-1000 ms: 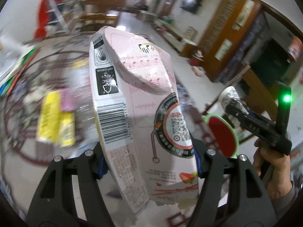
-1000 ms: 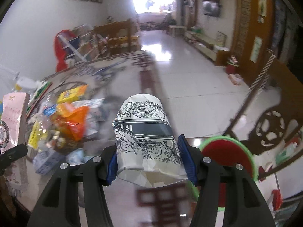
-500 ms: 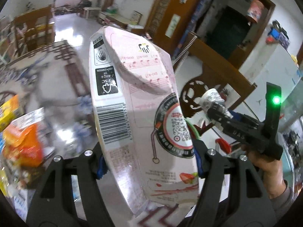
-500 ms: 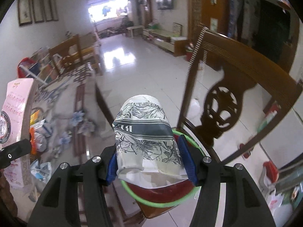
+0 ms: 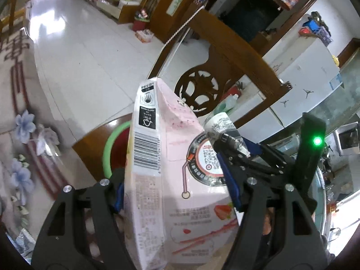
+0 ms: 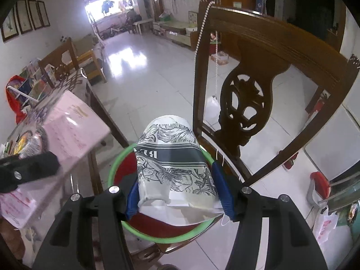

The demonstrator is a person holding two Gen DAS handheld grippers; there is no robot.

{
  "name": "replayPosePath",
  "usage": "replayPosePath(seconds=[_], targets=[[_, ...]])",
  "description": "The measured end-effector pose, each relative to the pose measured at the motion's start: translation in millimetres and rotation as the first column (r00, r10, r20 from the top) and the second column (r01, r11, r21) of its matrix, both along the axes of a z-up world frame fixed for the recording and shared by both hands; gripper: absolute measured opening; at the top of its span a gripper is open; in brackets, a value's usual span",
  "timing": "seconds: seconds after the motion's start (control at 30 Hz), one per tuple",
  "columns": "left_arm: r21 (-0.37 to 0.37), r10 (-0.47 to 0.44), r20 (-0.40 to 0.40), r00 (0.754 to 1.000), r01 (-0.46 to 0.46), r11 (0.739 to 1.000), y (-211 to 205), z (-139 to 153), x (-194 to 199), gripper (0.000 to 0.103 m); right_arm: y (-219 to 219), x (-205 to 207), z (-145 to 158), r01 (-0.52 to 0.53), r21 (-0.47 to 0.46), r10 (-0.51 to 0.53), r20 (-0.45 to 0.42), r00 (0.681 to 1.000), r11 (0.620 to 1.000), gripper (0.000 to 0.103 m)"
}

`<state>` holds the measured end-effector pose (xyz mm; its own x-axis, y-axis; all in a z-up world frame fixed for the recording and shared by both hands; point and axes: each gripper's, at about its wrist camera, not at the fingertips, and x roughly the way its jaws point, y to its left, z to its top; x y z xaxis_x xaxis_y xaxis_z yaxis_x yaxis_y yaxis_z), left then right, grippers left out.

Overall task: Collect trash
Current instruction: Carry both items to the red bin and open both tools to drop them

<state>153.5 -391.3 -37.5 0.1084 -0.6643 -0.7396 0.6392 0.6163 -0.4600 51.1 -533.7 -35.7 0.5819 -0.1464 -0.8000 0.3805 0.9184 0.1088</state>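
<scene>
Here, on my far left, the table (image 5: 20, 135) with its flower cloth ends in an edge, and past it the shiny white floor (image 5: 90, 51) lies wide and bare. My left gripper (image 5: 177, 193) has its fingers clamped on a tall pink carton (image 5: 162, 171). The carton has a black barcode, a round label and a little strawberry picture. It hangs above a red bin with a green rim (image 6: 157, 238) that sits on a wooden chair (image 6: 247, 103). Just to the right, my right gripper (image 6: 177, 193) squeezes a crushed paper cup (image 6: 173, 162), white with black leaves and flowers. The cup hangs right over the bin's mouth. The chair's carved back stands close behind both.
</scene>
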Motion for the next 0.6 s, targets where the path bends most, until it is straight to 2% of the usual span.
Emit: replayPosePath(seconds=[0.17, 0.3, 0.4, 0.43, 0.47, 0.5, 0.53, 0.6], targets=[[0.020, 0.009, -0.021, 1.000, -0.008, 1.000, -13.8, -1.5, 4.3, 0.066, -1.6, 4.8, -3.4, -0.007, 0.016, 0.008, -0.014, 1.000, 1.000, 0.057], [-0.013, 0.034, -0.057, 0.998, -0.035, 0.999, -16.7, 7.6, 11.2, 0.095, -3.3, 8.6, -4.8, -0.014, 0.027, 0.014, -0.017, 1.000, 1.000, 0.060], [-0.013, 0.072, -0.069, 0.995, -0.073, 0.997, -20.9, 16.1, 15.5, 0.098, -0.2, 11.1, -6.5, -0.025, 0.024, 0.026, -0.024, 0.999, 0.999, 0.064], [-0.007, 0.081, -0.069, 0.994, -0.082, 0.997, -21.7, 18.0, 16.1, 0.098, 1.0, 12.5, -6.8, -0.031, 0.017, 0.032, -0.027, 0.999, 0.999, 0.069], [-0.007, 0.089, -0.068, 0.994, -0.089, 0.996, -19.8, 20.3, 16.1, 0.098, 4.5, 13.6, -6.6, -0.044, 0.006, 0.044, -0.031, 0.999, 0.999, 0.083], [-0.009, 0.093, -0.057, 0.994, -0.093, 0.996, -17.0, 23.3, 15.4, 0.098, 6.6, 13.8, -5.9, -0.050, -0.001, 0.050, -0.027, 0.998, 0.999, 0.089], [-0.009, 0.094, -0.034, 0.995, -0.094, 0.995, -11.8, 27.2, 13.7, 0.098, 9.8, 13.8, -3.9, -0.058, -0.014, 0.058, -0.020, 0.998, 0.998, 0.094], [0.003, 0.097, 0.011, 0.995, -0.097, 0.995, -4.0, 31.7, 10.9, 0.098, 16.8, 14.8, 0.1, -0.075, -0.053, 0.074, -0.011, 0.997, 0.996, 0.095]])
